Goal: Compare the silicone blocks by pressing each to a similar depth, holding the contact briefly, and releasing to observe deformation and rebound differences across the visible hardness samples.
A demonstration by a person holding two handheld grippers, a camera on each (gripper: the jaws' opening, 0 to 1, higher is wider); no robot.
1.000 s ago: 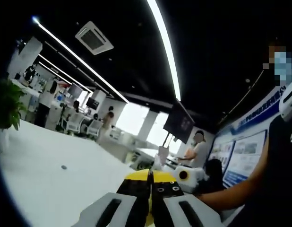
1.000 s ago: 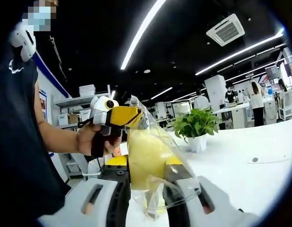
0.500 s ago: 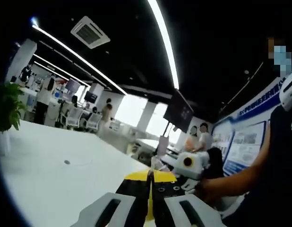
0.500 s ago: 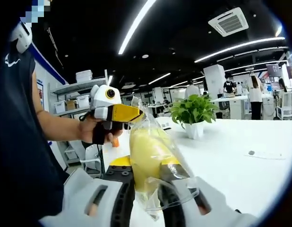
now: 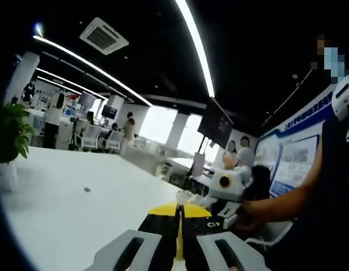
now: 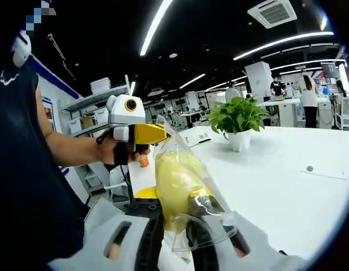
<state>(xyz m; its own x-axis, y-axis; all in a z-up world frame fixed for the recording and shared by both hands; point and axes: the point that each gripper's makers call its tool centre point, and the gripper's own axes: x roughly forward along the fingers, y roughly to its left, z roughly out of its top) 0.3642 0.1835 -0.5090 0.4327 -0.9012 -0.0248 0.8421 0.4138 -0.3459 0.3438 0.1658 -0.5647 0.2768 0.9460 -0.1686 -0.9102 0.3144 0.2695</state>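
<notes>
Shelves (image 6: 87, 107) stand behind the person's hand (image 6: 115, 152), which holds the left gripper (image 6: 163, 134) clenched on the clear bag's (image 6: 191, 192) top. Below, the right gripper (image 6: 174, 240) clamps the bag, its yellow silicone block (image 6: 177, 183) standing upright lengthwise. Rightward, a potted plant (image 6: 238, 121) sits on the white table (image 6: 276, 180).

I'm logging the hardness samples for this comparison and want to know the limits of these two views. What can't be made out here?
- Yellow silicone block, right gripper view: its clear plastic bag blurs the surface; no hardness label is readable.
- Left tool, right gripper view: whether its tips pinch the bag's top is hidden by crinkled plastic.
- Left tool's contents, left gripper view: jaws look closed, the bottom edge cuts them off.
- Wall posters, left gripper view: text too small.
</notes>
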